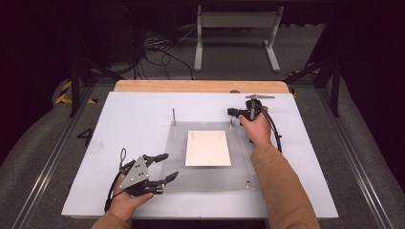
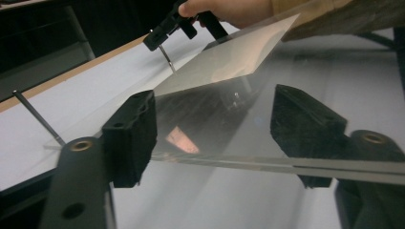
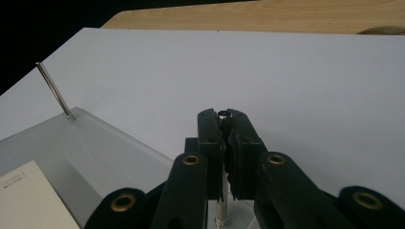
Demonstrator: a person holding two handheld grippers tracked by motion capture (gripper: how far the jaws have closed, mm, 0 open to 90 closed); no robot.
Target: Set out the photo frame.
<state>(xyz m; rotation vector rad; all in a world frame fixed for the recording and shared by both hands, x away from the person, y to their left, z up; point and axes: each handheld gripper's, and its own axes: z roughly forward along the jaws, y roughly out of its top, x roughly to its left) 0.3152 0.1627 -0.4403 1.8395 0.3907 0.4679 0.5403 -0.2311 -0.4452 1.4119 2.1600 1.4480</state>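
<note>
A clear acrylic plate (image 1: 210, 179) lies on the white board with a white card (image 1: 208, 148) on its middle. My left gripper (image 1: 167, 166) is open at the plate's near-left corner. In the left gripper view its pads (image 2: 129, 136) stand wide apart, with the plate's edge (image 2: 239, 162) running across between them, untouched. My right gripper (image 1: 232, 112) is shut on the thin metal post (image 3: 222, 210) at the plate's far-right corner. The post's top (image 3: 223, 114) shows between the closed pads of the right gripper (image 3: 223, 126).
A second post (image 1: 174, 117) stands upright at the plate's far-left corner, and a short stud (image 1: 247, 183) sits near the near-right corner. The board (image 1: 129, 119) has bare room left of and behind the plate. A wooden table edge (image 1: 200, 86) lies beyond.
</note>
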